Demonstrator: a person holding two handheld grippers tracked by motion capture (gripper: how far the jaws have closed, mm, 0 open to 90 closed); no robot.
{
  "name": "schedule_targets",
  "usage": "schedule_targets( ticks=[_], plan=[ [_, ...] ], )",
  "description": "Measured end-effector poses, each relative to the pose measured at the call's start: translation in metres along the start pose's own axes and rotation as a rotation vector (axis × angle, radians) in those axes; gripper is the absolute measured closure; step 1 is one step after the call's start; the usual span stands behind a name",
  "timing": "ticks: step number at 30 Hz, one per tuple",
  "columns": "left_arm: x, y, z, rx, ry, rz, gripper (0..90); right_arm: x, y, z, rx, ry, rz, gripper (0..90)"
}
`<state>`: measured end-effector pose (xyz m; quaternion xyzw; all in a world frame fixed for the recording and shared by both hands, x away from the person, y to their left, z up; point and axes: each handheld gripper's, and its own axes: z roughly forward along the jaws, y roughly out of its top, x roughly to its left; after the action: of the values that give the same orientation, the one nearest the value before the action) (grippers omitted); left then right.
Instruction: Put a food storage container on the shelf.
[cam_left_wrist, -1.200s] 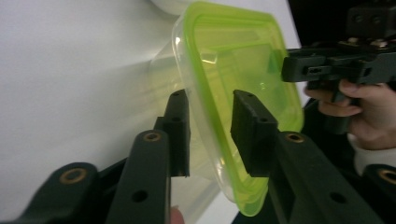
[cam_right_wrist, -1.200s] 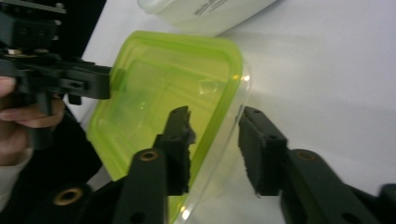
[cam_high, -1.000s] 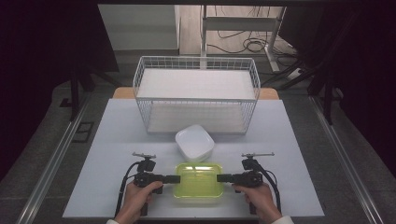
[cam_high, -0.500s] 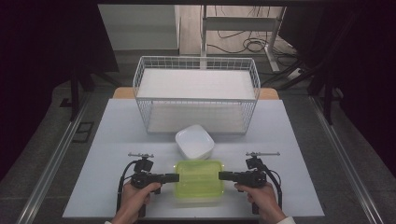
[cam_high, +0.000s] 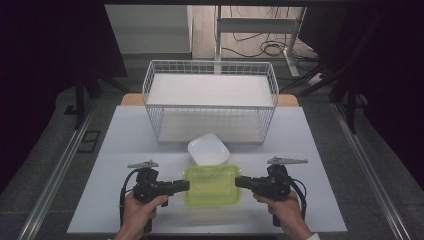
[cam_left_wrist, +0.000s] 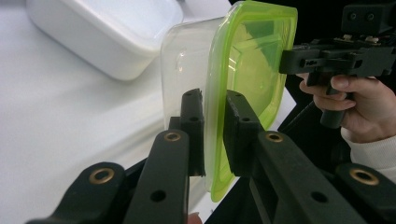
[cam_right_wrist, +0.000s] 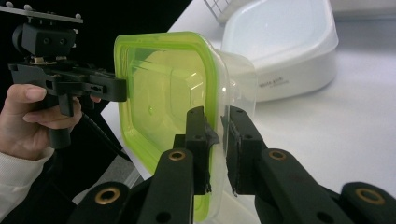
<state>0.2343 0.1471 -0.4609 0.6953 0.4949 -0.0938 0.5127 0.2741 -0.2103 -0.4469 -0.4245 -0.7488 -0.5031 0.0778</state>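
A clear container with a lime-green lid hangs a little above the white table, held level between both grippers. My left gripper is shut on its left rim; in the left gripper view the pads pinch the lid's edge. The right gripper is shut on the opposite rim, and its jaws clamp the lid and the clear wall in the right gripper view. Each gripper view also catches the other gripper across the container: the right gripper and the left gripper.
A white empty dish sits on the table just behind the container. Farther back stands a large white wire basket. Dark floor rails run along both table sides.
Both hands have risen and lifted the green-lidded container off the table; it now shows slightly nearer the front edge. The white dish has stayed put.
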Motion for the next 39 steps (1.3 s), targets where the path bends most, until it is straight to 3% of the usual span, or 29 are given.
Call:
schedule_targets(
  ticks=[10,18,24,39],
  plan=[
    [-0.010,0.022,-0.003,-0.015,0.016,0.052,79.8,0.001,0.015,-0.006,-0.031,0.004,-0.026,79.5],
    [-0.020,0.052,-0.009,-0.049,0.019,0.098,80.1,0.009,0.044,-0.018,-0.066,-0.008,-0.079,79.5],
    [-0.024,0.067,-0.015,-0.075,0.013,0.105,80.1,0.012,0.063,-0.021,-0.096,0.011,-0.105,79.4],
    [-0.020,0.095,-0.021,-0.102,0.003,0.105,80.2,0.014,0.095,-0.019,-0.108,0.004,-0.142,79.5]
  ],
)
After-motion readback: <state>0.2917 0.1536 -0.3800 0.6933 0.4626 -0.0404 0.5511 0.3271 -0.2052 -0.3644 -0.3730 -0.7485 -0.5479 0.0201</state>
